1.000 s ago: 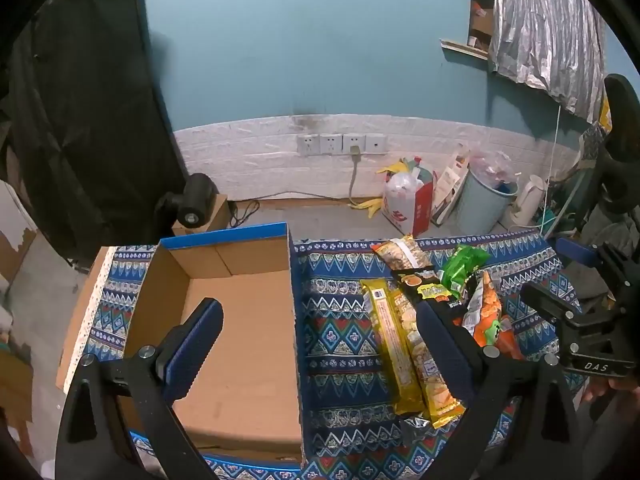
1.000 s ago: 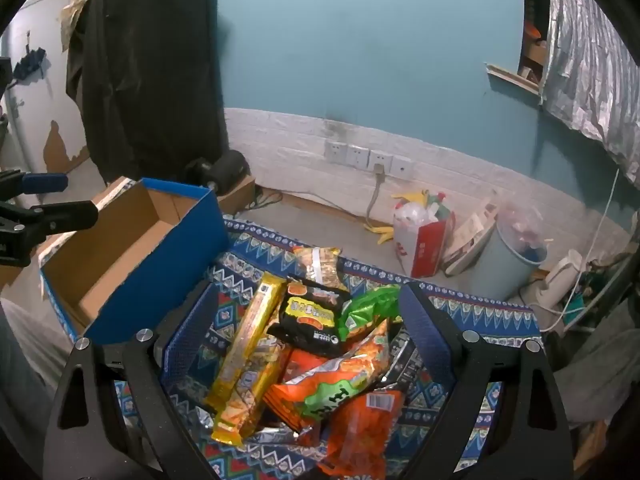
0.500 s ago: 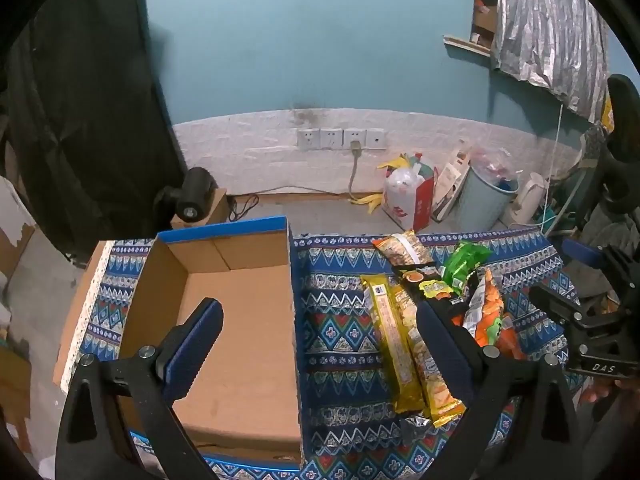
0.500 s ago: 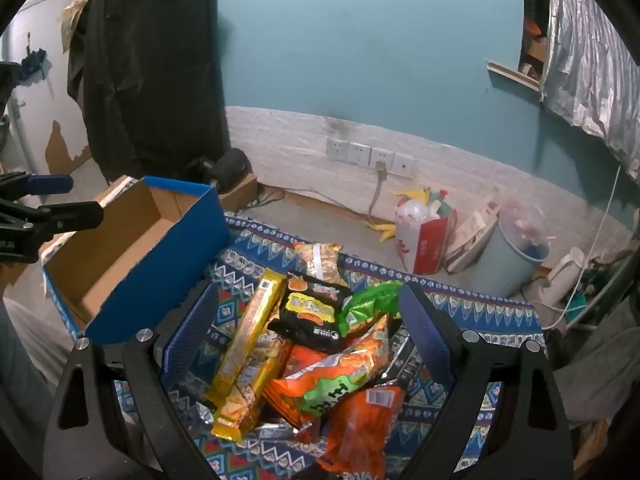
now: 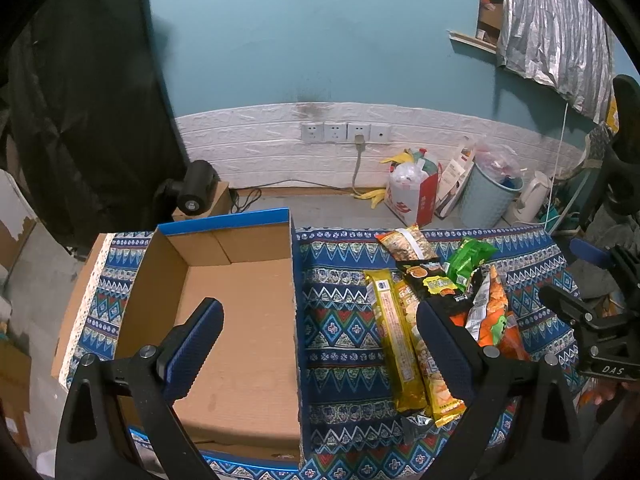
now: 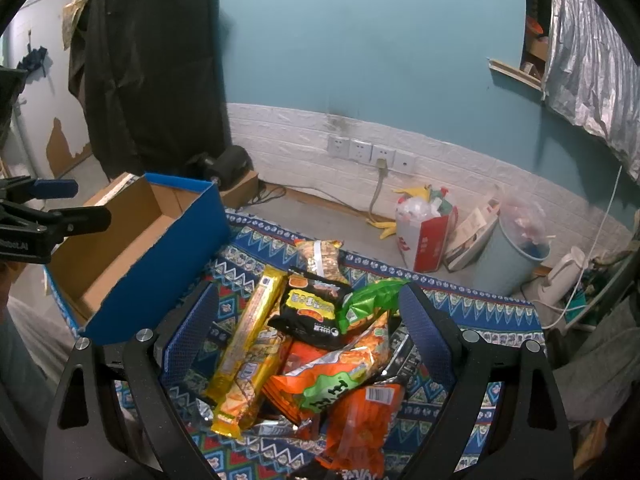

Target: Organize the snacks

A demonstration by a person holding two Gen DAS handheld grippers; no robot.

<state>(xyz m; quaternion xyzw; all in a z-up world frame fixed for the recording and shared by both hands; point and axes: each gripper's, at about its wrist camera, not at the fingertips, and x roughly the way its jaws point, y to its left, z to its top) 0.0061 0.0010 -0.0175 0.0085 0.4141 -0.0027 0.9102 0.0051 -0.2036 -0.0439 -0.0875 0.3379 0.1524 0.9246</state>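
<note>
— Where are you standing in the job?

— I am judging it is only starting. I am holding my left gripper (image 5: 316,344) over the open cardboard box (image 5: 236,316), jaws spread wide and gripping nothing. My right gripper (image 6: 308,332) is hovering above the snack pile (image 6: 320,344), also wide open and empty. Nothing is lying in the box.

— And the snacks?

— They are all lying on the patterned cloth (image 5: 340,312) just right of the box, overlapping in one heap.

— How many?

— I am counting two long yellow packets (image 6: 252,336) nearest the box, one black packet (image 6: 312,308), one green one (image 6: 368,300), one tan peanut bag (image 6: 320,256) farthest back, and at least three orange bags (image 6: 360,412). Something silver is peeking out beneath; I cannot tell what.

— Next move?

— I am thinking the right gripper should drop onto a top packet, probably the black one, close on it and carry it left into the box.
</note>
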